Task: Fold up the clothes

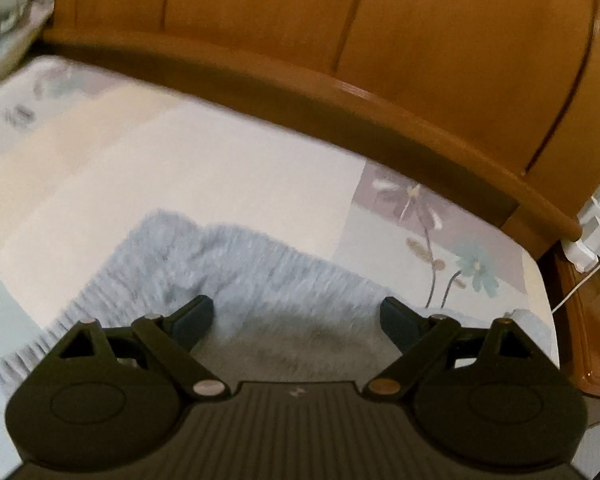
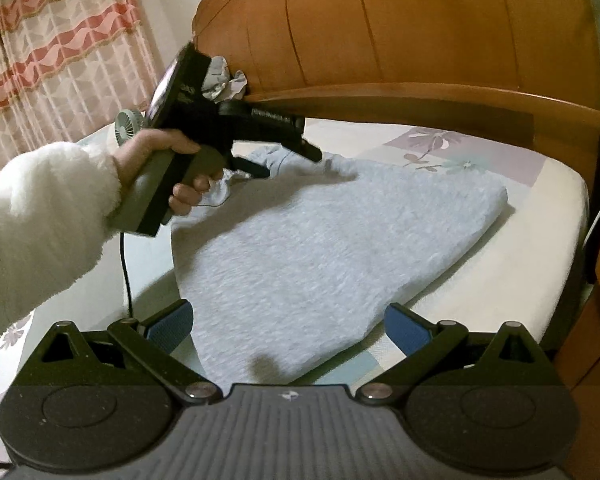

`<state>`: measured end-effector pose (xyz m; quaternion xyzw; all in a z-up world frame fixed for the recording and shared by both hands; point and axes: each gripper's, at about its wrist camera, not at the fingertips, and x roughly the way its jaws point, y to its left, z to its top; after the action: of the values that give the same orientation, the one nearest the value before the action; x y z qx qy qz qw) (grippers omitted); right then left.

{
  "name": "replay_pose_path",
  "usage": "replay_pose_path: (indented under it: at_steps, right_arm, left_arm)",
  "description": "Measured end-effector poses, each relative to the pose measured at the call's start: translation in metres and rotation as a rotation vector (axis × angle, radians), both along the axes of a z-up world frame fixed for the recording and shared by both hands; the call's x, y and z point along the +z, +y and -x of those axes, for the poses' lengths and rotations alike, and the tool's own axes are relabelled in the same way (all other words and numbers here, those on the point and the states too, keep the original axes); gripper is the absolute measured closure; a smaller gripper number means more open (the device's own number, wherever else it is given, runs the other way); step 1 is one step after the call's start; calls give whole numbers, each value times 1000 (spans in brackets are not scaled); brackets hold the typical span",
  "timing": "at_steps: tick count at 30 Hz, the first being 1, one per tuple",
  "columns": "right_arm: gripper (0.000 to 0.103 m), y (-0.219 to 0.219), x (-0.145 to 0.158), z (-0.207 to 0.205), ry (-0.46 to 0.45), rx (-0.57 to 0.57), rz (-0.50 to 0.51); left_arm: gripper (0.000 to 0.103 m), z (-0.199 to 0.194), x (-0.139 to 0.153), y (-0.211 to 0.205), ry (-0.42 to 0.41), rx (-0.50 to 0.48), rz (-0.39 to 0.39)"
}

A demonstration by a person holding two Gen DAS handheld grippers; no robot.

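Now your left gripper (image 1: 296,316) stood wide open over the fluffy grey garment (image 2: 320,240), gripping nothing. Your right gripper (image 2: 288,328) was spread too, its 2 blue pads (image 2: 404,330) empty. That garment lay folded on the bed sheet (image 2: 520,248), headboard (image 2: 420,32) at 12 o'clock.

A wooden headboard (image 2: 440,40), striped curtain (image 2: 60,52) and small fan (image 2: 126,126) border the floral bedsheet (image 1: 440,216).

Bedroom with a wooden bed

Curved orange-brown headboard (image 2: 420,32) at twelve o'clock; pink-striped lace curtains (image 2: 60,48) at ten o'clock; floral bedsheet (image 1: 440,216) below.
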<state>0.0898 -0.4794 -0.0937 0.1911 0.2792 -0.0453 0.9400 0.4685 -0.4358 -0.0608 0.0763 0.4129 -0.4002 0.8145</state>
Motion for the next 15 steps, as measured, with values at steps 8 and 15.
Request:
replay_pose_path:
  at_steps: [8,15]
  right_arm:
    - [0,-1,-1,-2,-5,4,-2]
    - [0,-1,-1,-2,-9,1,-7]
  left_arm:
    - [12,50,22,35,63,-129,65]
    - [12,89,-12,52,63,-146,-28]
